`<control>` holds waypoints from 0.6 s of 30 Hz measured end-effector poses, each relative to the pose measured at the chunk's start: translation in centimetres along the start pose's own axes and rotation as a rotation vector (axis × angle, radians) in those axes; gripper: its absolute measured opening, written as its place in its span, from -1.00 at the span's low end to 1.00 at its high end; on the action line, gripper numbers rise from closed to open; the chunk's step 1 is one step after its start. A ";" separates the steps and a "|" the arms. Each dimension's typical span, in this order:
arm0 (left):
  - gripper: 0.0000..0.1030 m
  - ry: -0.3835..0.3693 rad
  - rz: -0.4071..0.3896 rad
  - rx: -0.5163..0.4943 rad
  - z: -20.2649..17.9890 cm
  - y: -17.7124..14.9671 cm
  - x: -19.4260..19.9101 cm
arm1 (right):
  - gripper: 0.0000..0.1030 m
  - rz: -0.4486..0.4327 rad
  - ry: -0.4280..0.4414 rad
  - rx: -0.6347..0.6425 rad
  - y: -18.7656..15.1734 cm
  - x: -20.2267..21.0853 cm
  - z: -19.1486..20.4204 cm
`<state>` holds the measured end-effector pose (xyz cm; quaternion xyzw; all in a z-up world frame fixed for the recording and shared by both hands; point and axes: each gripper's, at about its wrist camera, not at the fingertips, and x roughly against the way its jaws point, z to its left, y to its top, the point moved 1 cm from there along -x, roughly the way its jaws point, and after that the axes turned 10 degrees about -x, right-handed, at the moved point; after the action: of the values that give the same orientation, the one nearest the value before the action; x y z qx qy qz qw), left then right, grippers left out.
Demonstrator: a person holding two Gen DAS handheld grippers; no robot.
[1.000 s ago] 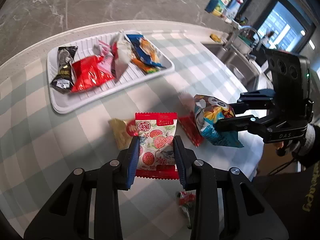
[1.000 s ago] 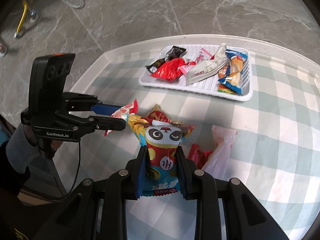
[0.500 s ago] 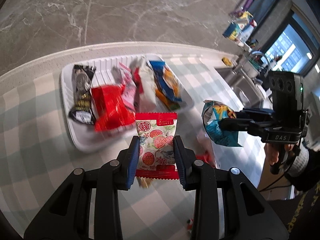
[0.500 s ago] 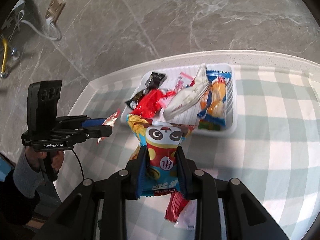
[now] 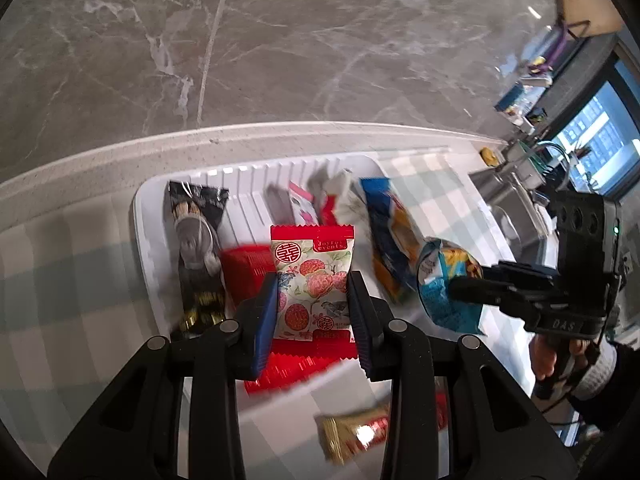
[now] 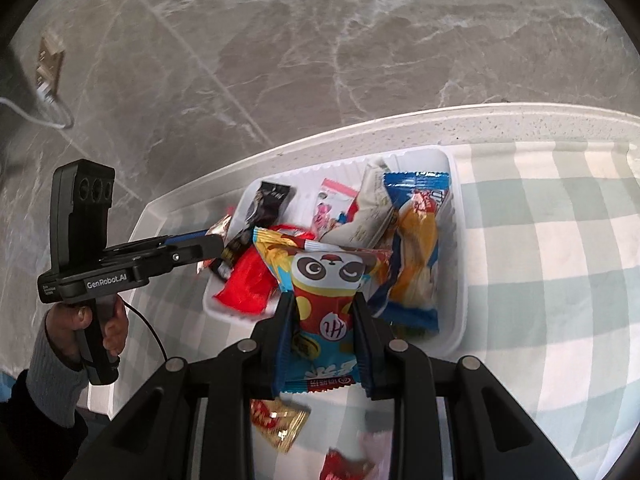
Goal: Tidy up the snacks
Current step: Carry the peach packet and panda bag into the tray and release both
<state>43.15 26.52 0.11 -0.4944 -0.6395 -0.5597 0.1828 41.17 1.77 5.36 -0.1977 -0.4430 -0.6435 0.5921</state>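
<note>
The left hand-held gripper [image 5: 312,304] is clamping a red-and-white lychee packet [image 5: 311,280] over the white tray [image 5: 152,248], above a red packet [image 5: 248,268] lying there. The right hand-held gripper [image 6: 323,328] is clamping a panda snack bag [image 6: 326,296] at the tray's near rim. Only the left view is showing the sink [image 5: 508,208] beyond the table edge; only the right view is showing the wall socket [image 6: 48,64]. Gold candy [image 5: 352,436] on the checked tablecloth [image 6: 540,272] is looking blurred, partly hidden behind the fingers. In the tray, a black packet [image 5: 196,256] is lying left and a blue-orange bag [image 6: 416,248] right, with ribbed floor showing bare near the far rim.
</note>
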 end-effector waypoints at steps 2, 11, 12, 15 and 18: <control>-0.39 0.009 0.004 0.005 0.7 0.9 -0.9 | -0.42 0.002 -0.004 -0.017 0.6 -0.7 -0.4; -0.39 0.042 0.022 0.022 2.9 3.9 -4.6 | -0.42 0.005 -0.028 -0.050 2.1 -3.2 -1.5; -0.39 0.045 0.024 0.022 3.0 4.0 -4.9 | -0.42 0.007 -0.027 -0.054 2.1 -3.4 -1.6; -0.39 0.066 0.037 0.014 3.1 4.1 -5.8 | -0.42 0.018 -0.029 -0.062 2.2 -4.0 -1.9; -0.38 0.089 0.047 0.010 3.0 3.9 -6.7 | -0.42 0.026 -0.040 -0.050 2.1 -4.6 -1.9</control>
<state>50.39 25.87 -3.98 -0.4830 -0.6218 -0.5734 0.2267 44.68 3.13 1.47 -0.2309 -0.4358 -0.6427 0.5862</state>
